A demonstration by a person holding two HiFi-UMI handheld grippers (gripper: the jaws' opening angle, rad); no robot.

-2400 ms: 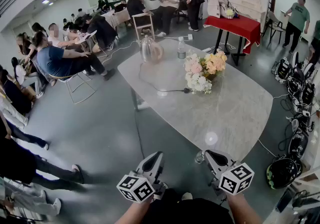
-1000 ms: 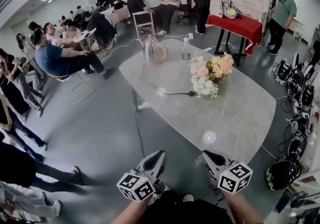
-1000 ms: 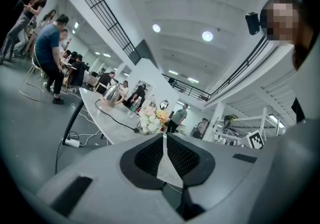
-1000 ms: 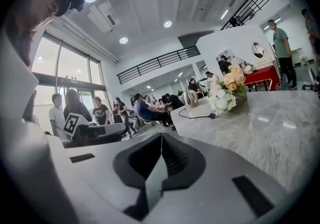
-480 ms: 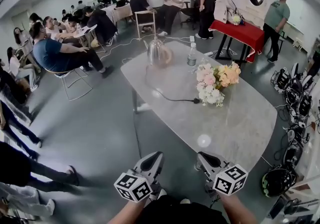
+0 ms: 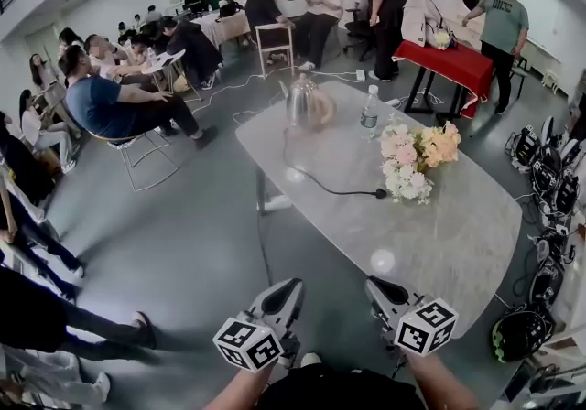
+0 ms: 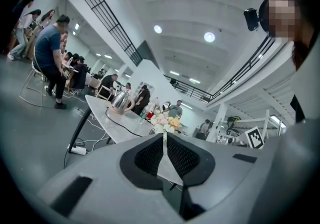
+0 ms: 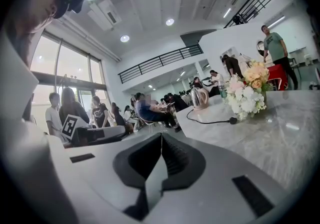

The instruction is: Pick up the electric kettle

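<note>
A shiny steel electric kettle [image 6: 306,104] stands at the far end of a long marble table [image 6: 430,234]; it also shows small in the left gripper view [image 7: 120,101] and the right gripper view [image 8: 200,97]. Its black cord [image 6: 325,185] trails across the tabletop. My left gripper [image 6: 286,293] and right gripper [image 6: 383,291] are both shut and empty, held side by side before the table's near end, far from the kettle.
A bouquet of flowers [image 6: 417,159] and a water bottle [image 6: 370,113] stand on the table. Seated people [image 6: 114,104] fill the left and back. A red-covered table [image 6: 458,63] is behind; helmets and gear [image 6: 540,170] line the right floor.
The view has shifted: the table and kettle now sit further right and lower in the head view as I moved across the floor. Both grippers stay shut.
</note>
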